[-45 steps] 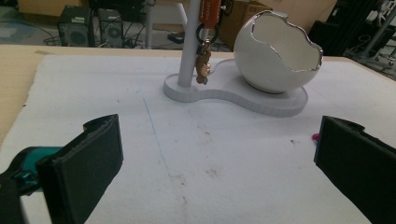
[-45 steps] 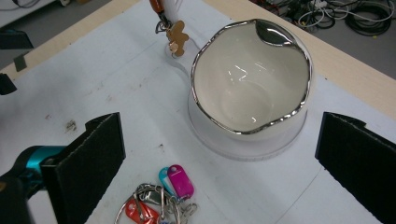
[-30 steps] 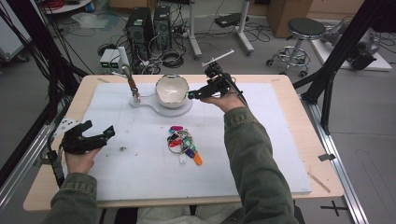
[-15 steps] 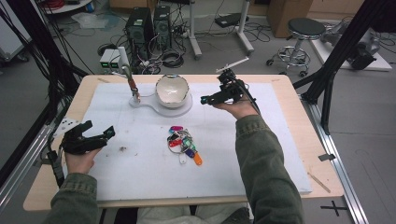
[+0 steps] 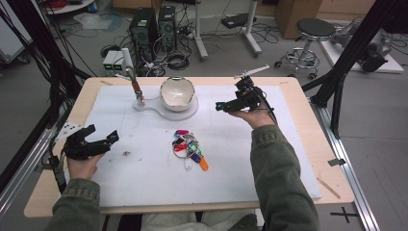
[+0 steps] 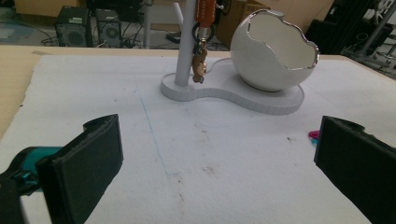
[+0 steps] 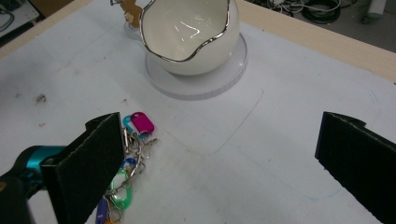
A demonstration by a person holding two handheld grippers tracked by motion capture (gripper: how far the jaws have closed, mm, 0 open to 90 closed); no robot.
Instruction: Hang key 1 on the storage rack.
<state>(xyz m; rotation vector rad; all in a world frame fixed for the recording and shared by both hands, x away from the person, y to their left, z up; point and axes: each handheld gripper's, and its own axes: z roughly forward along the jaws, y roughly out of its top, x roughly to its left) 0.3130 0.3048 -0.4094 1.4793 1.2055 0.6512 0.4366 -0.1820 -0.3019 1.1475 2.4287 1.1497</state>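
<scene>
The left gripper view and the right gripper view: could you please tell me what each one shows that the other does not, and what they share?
The left gripper view alone shows the white post of the stand, full height, with a brown charm hanging from it. The right gripper view alone shows the bunch of coloured key tags spread on the mat, and the bowl's glossy inside. Both show the white egg-shaped bowl on its white base, the white mat, and open black jaws holding nothing.
</scene>
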